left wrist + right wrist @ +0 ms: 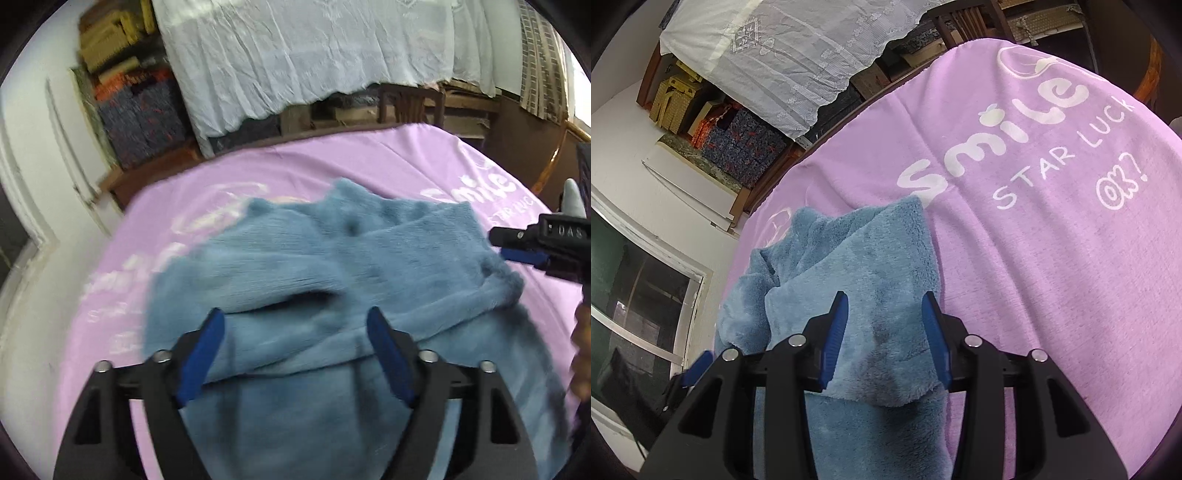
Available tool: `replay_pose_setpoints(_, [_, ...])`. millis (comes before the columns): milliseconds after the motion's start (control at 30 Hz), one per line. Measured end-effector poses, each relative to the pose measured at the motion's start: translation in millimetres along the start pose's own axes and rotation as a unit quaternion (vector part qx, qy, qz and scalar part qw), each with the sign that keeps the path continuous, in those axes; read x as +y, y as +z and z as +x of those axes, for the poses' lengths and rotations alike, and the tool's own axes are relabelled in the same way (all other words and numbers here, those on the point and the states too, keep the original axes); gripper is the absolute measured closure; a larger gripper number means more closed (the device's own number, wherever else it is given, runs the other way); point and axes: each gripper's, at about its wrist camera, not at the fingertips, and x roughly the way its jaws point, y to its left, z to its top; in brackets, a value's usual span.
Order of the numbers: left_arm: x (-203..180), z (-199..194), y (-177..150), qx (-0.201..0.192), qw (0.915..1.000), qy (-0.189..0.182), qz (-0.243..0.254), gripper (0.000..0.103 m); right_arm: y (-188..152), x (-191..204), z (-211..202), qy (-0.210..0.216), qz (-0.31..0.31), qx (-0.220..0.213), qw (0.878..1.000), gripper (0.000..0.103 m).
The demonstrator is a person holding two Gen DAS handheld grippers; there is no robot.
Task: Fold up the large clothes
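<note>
Lilac bedding (1052, 258) printed with white lettering covers the work surface, and on it lies the blue fleece garment (332, 266), partly folded, with one layer doubled over the rest. The left gripper (295, 354) hovers over the near part with its jaws spread wide and nothing pinched. The right gripper (884, 343) sits half open over a folded flap (whether its pads actually press the fleece cannot be told). The step in hand looks like the pause between folds; next the left would need a fresh edge to grip and carry across. Stacked patterned boxes (738, 147) stand by the wall, their contents hidden.
</note>
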Motion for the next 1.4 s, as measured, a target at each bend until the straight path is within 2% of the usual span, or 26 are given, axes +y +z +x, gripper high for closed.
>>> replay_pose_setpoints(100, [29.8, -6.5, -5.6, -0.003, 0.9994, 0.030, -0.018, 0.016, -3.2, 6.8, 3.2, 0.000, -0.021, 0.002, 1.000, 0.057])
replay_pose_setpoints(200, [75.8, 5.9, -7.4, 0.013, 0.9951, 0.058, -0.079, 0.017, -8.5, 19.5, 3.9, 0.001, -0.053, -0.001, 0.999, 0.056])
replay_pose_setpoints(267, [99.8, 17.5, -8.0, 0.027, 0.9920, 0.054, -0.111, 0.019, -13.9, 31.8, 2.3, 0.004, -0.085, -0.009, 0.996, 0.056])
replay_pose_setpoints(300, [107.9, 26.4, -8.5, 0.037, 0.9908, 0.052, -0.119, 0.025, -16.8, 37.4, 0.7, 0.005, -0.099, -0.014, 0.995, 0.056])
replay_pose_setpoints(400, [116.3, 52.0, -15.2, 0.070, 0.9894, 0.048, -0.118, 0.033, -25.3, 53.6, -5.6, 0.009, -0.139, -0.035, 0.990, 0.056])
replay_pose_setpoints(467, [120.3, 67.5, -23.0, 0.092, 0.9882, 0.031, -0.119, 0.033, -33.1, 67.6, -9.1, 0.007, -0.158, -0.045, 0.986, 0.056])
replay_pose_setpoints(500, [122.8, 70.5, -24.4, 0.091, 0.9879, 0.017, -0.125, 0.034, -38.1, 79.8, -9.9, 0.018, -0.171, -0.043, 0.984, 0.056])
replay_pose_setpoints(567, [124.6, 70.0, -22.0, 0.090, 0.9889, 0.012, -0.117, 0.034, -47.1, 108.0, -7.7, 0.015, -0.207, -0.040, 0.977, 0.056])
replay_pose_setpoints(667, [129.5, 68.0, -25.4, 0.088, 0.9888, 0.001, -0.121, 0.033, -62.5, 156.0, 6.4, -0.007, -0.280, -0.028, 0.960, 0.056])
replay_pose_setpoints(800, [154.0, 61.3, -28.0, 0.087, 0.9807, -0.034, -0.172, 0.034, -95.8, 225.0, 35.5, -0.056, -0.407, -0.025, 0.911, 0.055])
replay_pose_setpoints(867, [161.6, 61.0, -29.8, 0.090, 0.9782, -0.036, -0.184, 0.034, -112.6, 248.9, 57.5, -0.085, -0.461, -0.022, 0.883, 0.054])
replay_pose_setpoints(1000, [165.4, 70.1, -31.9, 0.112, 0.9738, -0.040, -0.194, 0.034, -133.9, 264.7, 90.0, -0.115, -0.516, -0.005, 0.849, 0.050])
replay_pose_setpoints(1067, [164.5, 74.7, -32.8, 0.120, 0.9732, -0.037, -0.192, 0.033, -142.0, 266.3, 102.9, -0.127, -0.535, 0.001, 0.835, 0.043])
replay_pose_setpoints(1133, [163.0, 75.1, -32.6, 0.120, 0.9743, -0.031, -0.188, 0.033, -146.2, 266.0, 114.9, -0.139, -0.549, 0.003, 0.824, 0.043])
replay_pose_setpoints(1200, [162.9, 75.3, -32.8, 0.121, 0.9750, -0.027, -0.184, 0.032, -142.8, 263.8, 122.1, -0.144, -0.546, 0.004, 0.825, 0.043])
replay_pose_setpoints(1333, [164.1, 77.6, -33.5, 0.124, 0.9741, -0.024, -0.188, 0.027, -127.0, 259.4, 124.9, -0.120, -0.507, 0.019, 0.853, 0.044])
replay_pose_setpoints(1400, [163.7, 78.0, -33.2, 0.124, 0.9745, -0.020, -0.186, 0.027, -124.5, 258.2, 124.6, -0.122, -0.503, 0.015, 0.855, 0.044])
